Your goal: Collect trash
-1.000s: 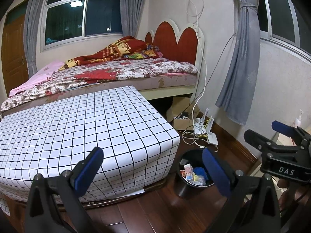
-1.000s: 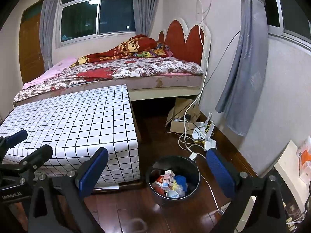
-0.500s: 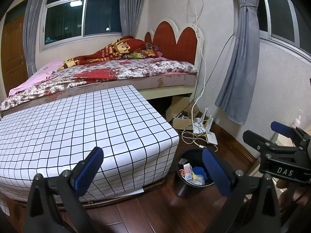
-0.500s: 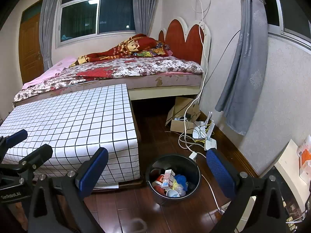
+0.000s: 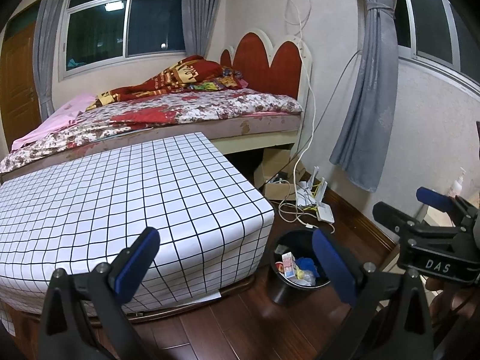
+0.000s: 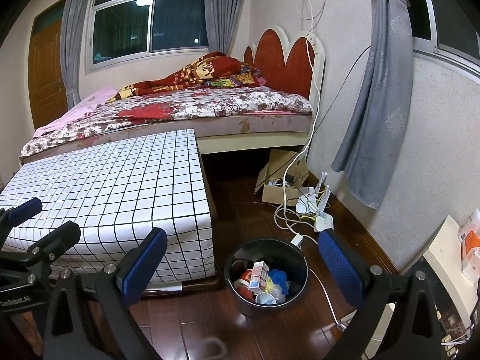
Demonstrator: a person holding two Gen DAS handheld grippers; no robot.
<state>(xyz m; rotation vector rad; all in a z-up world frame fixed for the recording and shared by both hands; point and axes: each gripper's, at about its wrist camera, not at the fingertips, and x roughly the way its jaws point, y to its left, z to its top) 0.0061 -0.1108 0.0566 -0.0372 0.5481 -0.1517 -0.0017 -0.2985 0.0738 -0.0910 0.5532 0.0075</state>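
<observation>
Both claws hang wide open and empty. The left claw (image 5: 232, 262) hovers over the near edge of the bench (image 5: 126, 186) with its checked cloth, and the right claw (image 6: 243, 262) hovers just right of it, the bin (image 6: 267, 279) framed between its fingers. That black bin stands on the dark wood floor (image 6: 246, 204) at the near right corner of the bench, and it holds the trash (image 6: 262, 279): a small carton, something blue, a white cup, red and yellow scraps. The benchtop shows no litter at all, and I see none loose on the floor around the bin. Farther right lie a white cable (image 6: 288, 210) and a router (image 6: 318, 210) by the wall, next to a cardboard box (image 6: 279, 180) at the foot of the bed (image 6: 192, 111); those look like fixtures, not rubbish. So the gathering looks done or close to it. What is left, if anything, lies outside these views.
</observation>
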